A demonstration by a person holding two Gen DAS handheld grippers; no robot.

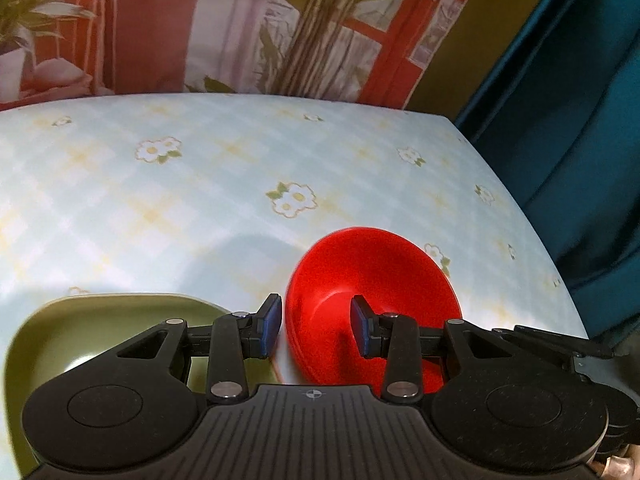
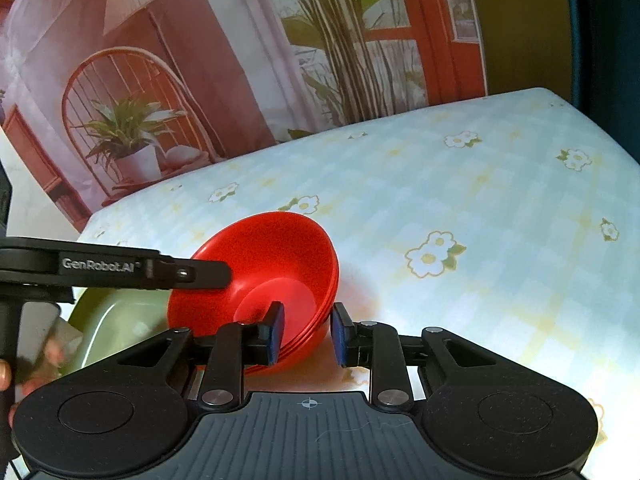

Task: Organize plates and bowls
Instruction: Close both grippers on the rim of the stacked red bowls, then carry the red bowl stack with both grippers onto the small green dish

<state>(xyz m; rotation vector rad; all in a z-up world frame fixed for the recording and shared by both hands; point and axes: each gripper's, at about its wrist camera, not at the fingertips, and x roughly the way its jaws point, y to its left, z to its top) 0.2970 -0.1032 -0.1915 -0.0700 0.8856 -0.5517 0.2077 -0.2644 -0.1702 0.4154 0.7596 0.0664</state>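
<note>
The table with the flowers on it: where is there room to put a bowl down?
Free: the flowered tablecloth beyond and right of the red plastic bowls, out to the teal curtain; also left of them, toward the backdrop. Crowded: the near edge, where the red bowls, green square plate and both grippers bunch.

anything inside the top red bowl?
The top red bowl holds no food or dishes; only one finger of each gripper reaches inside its rim. More red bowls are nested beneath. A patch of its inside is hidden behind the left gripper.

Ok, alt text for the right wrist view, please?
The right gripper straddles the near rim of tilted, stacked red bowls on a floral tablecloth. The left gripper reaches in beside a green plate.
</note>
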